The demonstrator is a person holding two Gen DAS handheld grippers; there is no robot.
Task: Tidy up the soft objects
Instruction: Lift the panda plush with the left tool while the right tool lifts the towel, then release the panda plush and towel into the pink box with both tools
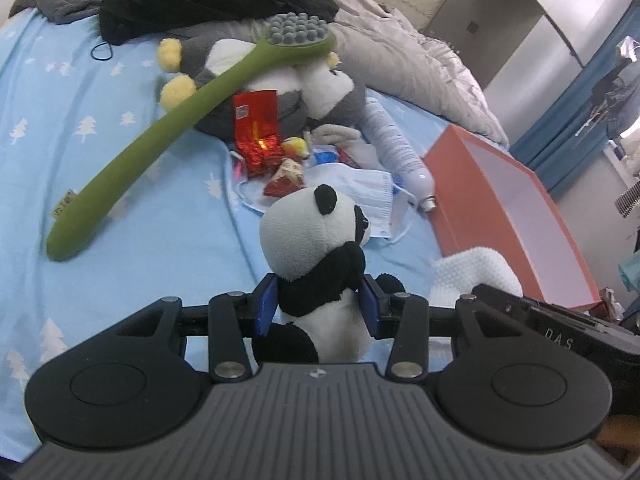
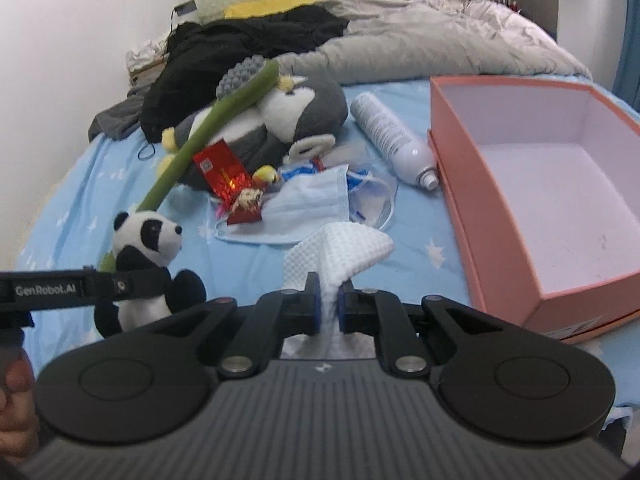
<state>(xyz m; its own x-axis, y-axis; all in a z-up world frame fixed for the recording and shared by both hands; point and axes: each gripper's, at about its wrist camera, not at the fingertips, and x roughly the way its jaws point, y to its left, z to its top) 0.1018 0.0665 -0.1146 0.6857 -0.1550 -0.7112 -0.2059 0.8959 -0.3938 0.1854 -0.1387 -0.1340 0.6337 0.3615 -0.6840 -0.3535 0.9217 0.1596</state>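
Item: panda plush, pinched at torso by left tool, held left of orange box.
Item: white cloth, pinched by right tool, nearer box.
Risk: cloth grip narrow, may slip off en route to box; panda could snag green brush.

Box right of spray can; mask before big plush; brush leaning across plush.

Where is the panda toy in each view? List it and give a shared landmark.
Left wrist: panda toy at lower centre, clamped in the left tool.
Right wrist: panda toy at lower left, in front of the green brush handle.
Shared landmark: orange box, right of it.
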